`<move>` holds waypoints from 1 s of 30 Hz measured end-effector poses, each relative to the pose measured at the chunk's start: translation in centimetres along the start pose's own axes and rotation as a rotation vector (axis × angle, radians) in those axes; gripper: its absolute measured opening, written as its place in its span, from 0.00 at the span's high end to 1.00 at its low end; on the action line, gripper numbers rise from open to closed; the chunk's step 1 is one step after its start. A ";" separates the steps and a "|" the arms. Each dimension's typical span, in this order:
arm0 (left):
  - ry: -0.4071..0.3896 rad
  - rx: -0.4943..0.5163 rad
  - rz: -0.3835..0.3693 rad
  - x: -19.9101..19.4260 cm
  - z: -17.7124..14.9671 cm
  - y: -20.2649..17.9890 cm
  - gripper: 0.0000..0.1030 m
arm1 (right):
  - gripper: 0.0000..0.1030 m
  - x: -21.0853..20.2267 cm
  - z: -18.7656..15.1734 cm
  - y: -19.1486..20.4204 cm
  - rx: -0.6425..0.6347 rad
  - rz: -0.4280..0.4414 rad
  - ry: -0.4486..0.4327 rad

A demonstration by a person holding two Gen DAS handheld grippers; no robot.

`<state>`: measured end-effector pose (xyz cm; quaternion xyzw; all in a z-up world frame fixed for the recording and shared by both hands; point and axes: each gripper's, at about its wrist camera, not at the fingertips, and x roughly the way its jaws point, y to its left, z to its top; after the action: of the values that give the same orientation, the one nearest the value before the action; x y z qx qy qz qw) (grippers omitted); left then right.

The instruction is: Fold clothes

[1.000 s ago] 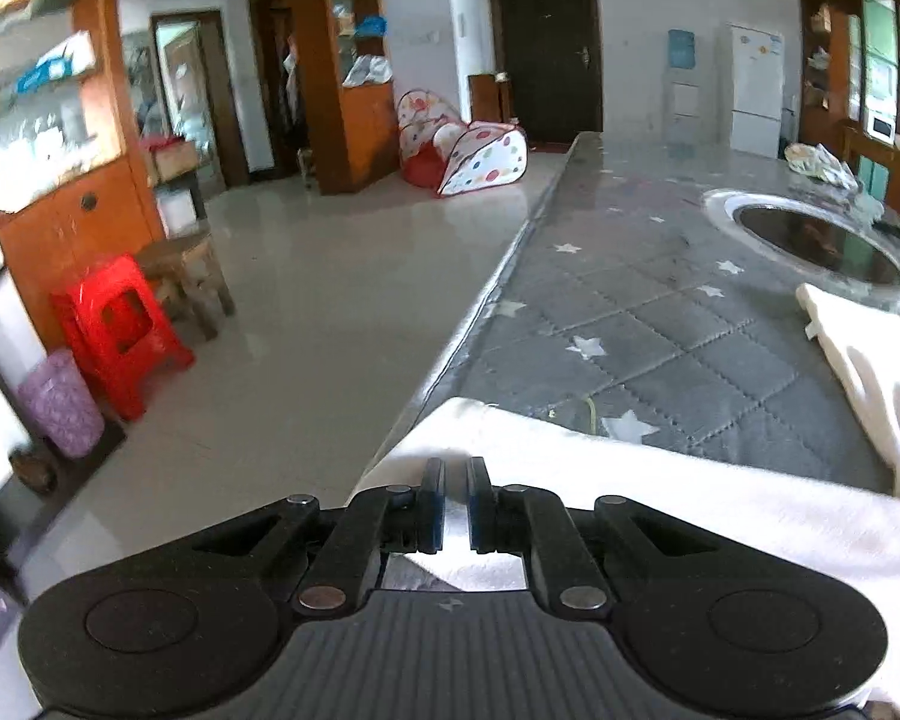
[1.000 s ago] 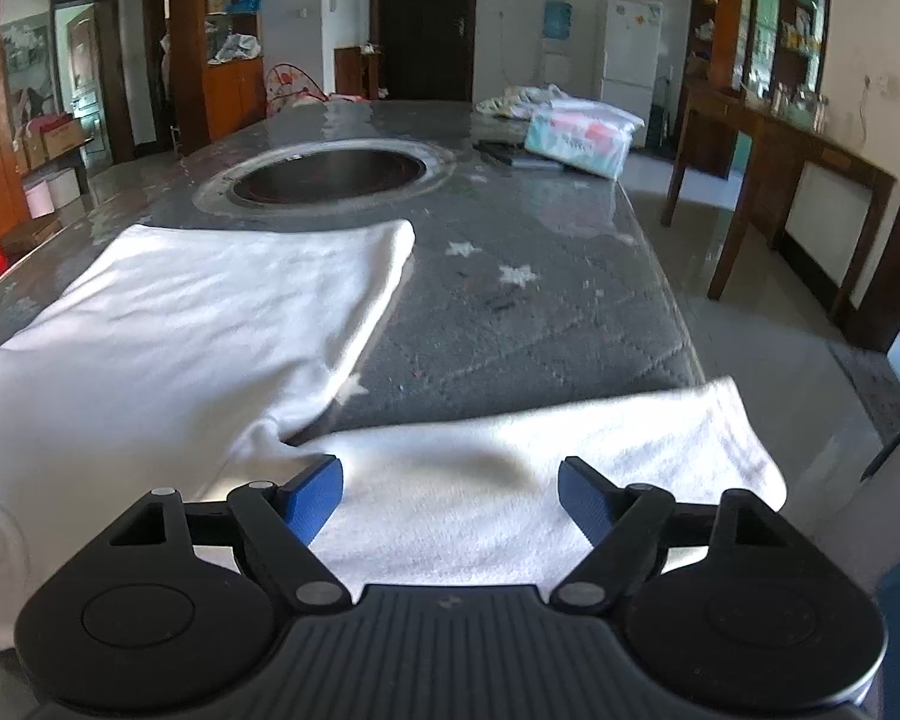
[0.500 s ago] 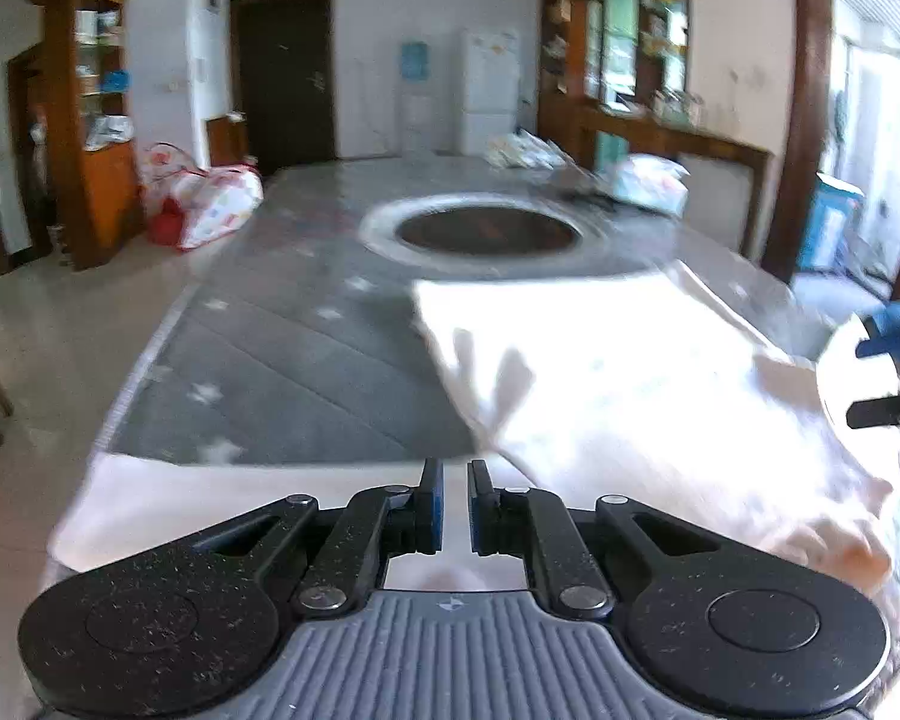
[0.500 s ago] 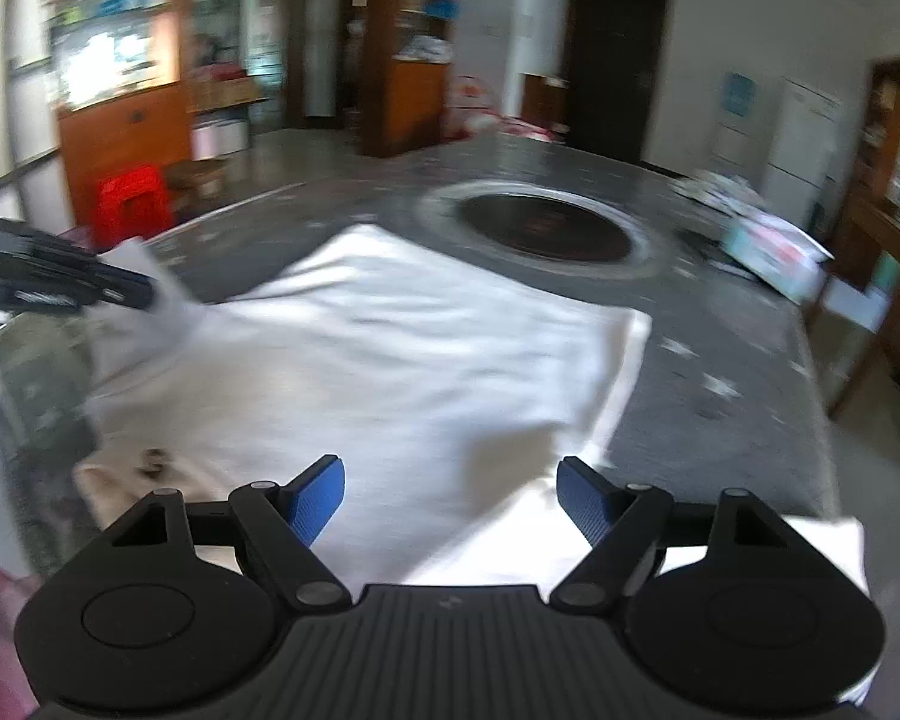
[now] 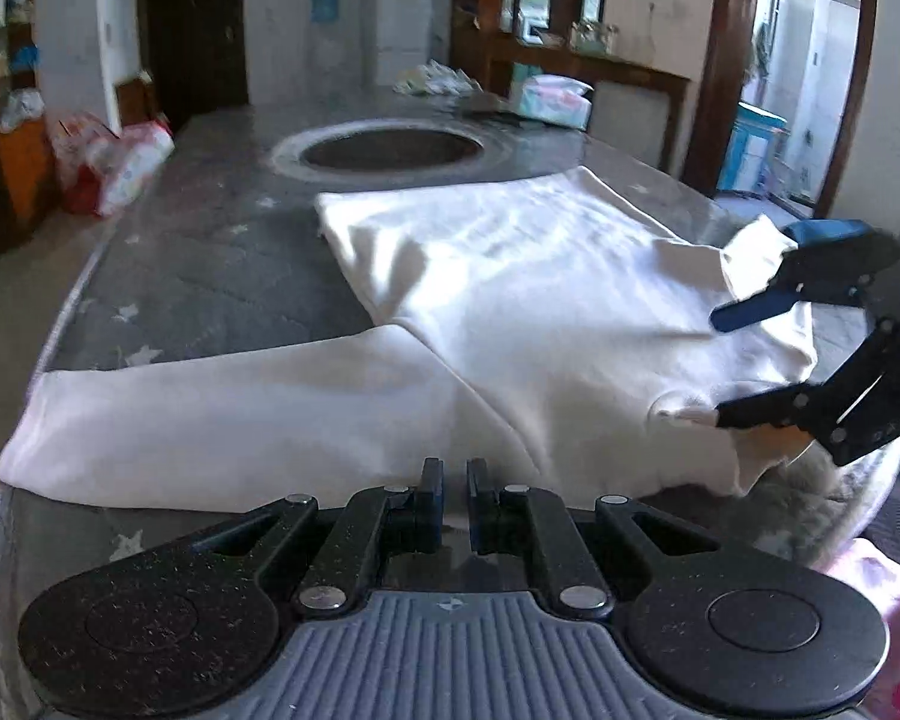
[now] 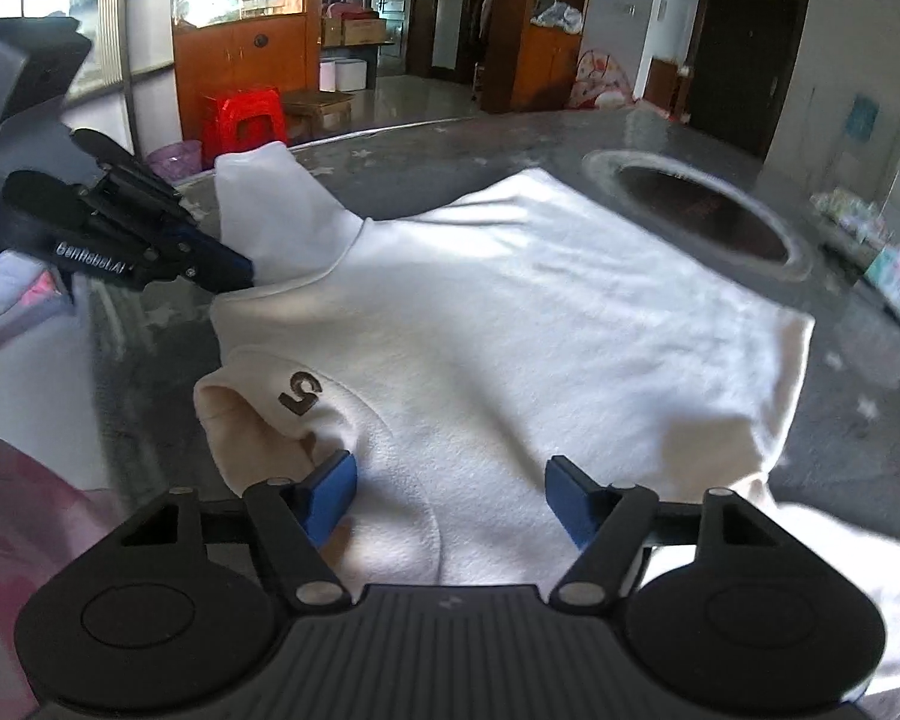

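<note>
Sweatshirt (image 6: 510,330) collar: "5"; left gripper (image 6: 234,267): "GenRobot.AI".

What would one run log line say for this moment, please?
left gripper: shut, at sleeve edge, grip unclear | right gripper: closing over white sweatshirt collar area | table: sweatshirt spread flat
</note>
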<state>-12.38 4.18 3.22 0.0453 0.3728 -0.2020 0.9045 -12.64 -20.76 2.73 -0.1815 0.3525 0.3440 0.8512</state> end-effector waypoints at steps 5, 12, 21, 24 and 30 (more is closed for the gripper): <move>-0.075 -0.113 -0.047 1.0 4.4 1.4 0.91 | 0.32 -0.1 0.0 -0.5 -0.008 0.019 0.004; -0.072 -0.255 -0.069 6.8 7.9 3.5 0.93 | 0.31 0.1 0.1 -0.7 -0.011 0.018 0.004; -0.051 -0.226 0.099 9.8 7.4 5.0 0.97 | 0.30 0.0 -0.1 -0.9 0.002 0.023 0.009; -0.049 -0.241 0.091 9.5 7.6 5.2 0.97 | 0.29 -0.1 -0.2 -1.0 0.006 0.024 0.009; -0.078 -0.244 0.036 9.9 9.2 4.6 0.96 | 0.27 -0.2 -0.4 -1.4 0.013 0.025 0.010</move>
<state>1.86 3.01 2.62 -0.0662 0.3581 -0.1405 0.9207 -11.92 -22.06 2.64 -0.1735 0.3611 0.3513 0.8462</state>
